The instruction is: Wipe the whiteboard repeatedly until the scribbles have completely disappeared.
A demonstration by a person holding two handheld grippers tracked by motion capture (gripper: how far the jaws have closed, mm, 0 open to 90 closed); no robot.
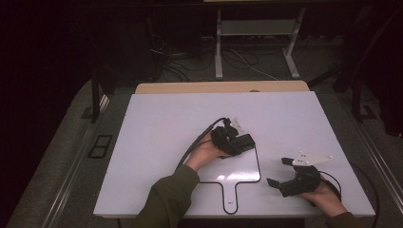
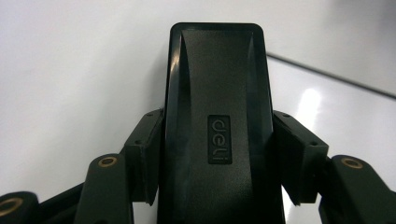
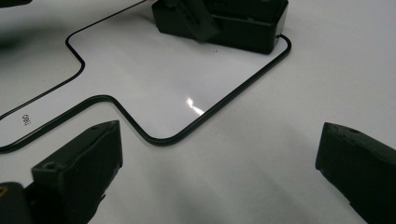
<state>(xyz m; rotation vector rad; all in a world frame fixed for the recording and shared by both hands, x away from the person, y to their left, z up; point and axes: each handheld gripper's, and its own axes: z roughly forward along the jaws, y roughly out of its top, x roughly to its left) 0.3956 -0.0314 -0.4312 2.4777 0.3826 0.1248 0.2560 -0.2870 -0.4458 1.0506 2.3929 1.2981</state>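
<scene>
**Eraser gripped on the board, wiping not yet visible**

A black eraser is held between the jaws of the left tongs, clamped at both long sides. It is seen at the board's 1 o'clock corner, on or just over the black rim; contact with the surface cannot be told. The board, a white sheet with a handle pointing to 6 o'clock, lies on the tabletop. The right tongs are held wide, with nothing between them, just off the board's 3 o'clock edge. The grasp is judged done. No marks are seen on the board, so how much wiping is left cannot be judged.
</scene>
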